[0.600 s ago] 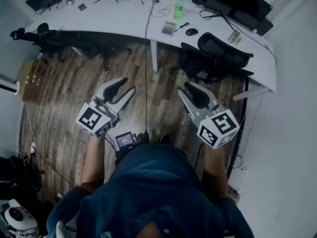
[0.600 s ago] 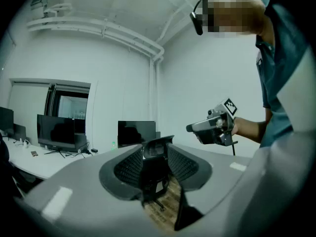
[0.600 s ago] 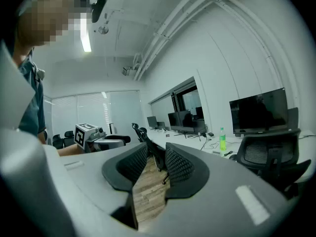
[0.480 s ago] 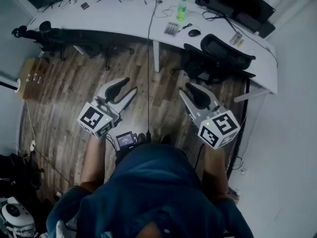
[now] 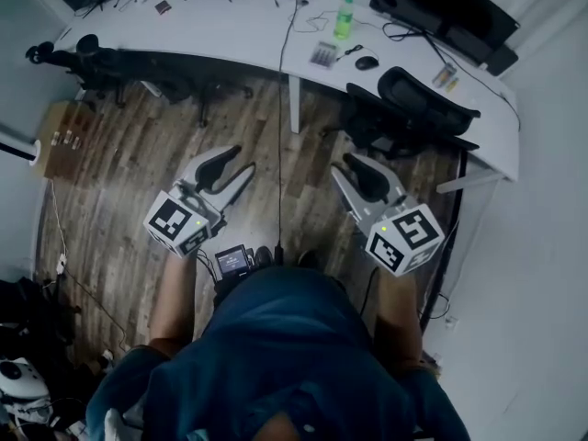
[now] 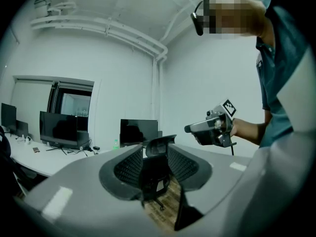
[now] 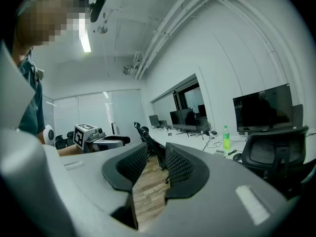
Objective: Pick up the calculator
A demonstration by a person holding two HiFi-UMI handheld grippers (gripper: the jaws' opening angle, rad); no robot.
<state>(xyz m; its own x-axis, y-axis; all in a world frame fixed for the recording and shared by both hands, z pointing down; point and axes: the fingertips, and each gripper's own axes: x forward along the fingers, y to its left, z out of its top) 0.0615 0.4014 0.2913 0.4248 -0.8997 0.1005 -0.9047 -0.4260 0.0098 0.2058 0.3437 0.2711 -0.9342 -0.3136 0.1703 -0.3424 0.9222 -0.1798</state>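
1. Calculator [image 5: 322, 54] lies on the white desk [image 5: 230, 35], near one green bottle [image 5: 344, 16] and one mouse [image 5: 367, 62].
2. Left gripper [image 5: 241, 159] and right gripper [image 5: 341, 163]: jaws released, empty, well apart from the calculator.

Your left gripper [image 5: 241, 159] and right gripper [image 5: 342, 163]: matt grey plastic shells, and the inner pads [image 7: 179, 165] are black, ribbed and rubbery-looking. The marker cube [image 5: 177, 221] on your left one is matt, printed black on white. Under both grippers the floor [image 5: 129, 173] is streaky wood plank with low sheen. Ahead of them the desk [image 5: 230, 30] is smooth white. The chair [image 5: 424, 108] ahead of your right gripper has black mesh. The bottle [image 5: 344, 16] is green clear plastic. The calculator [image 5: 322, 54] is too small to tell its finish. Your shirt [image 5: 285, 356] is blue cloth.
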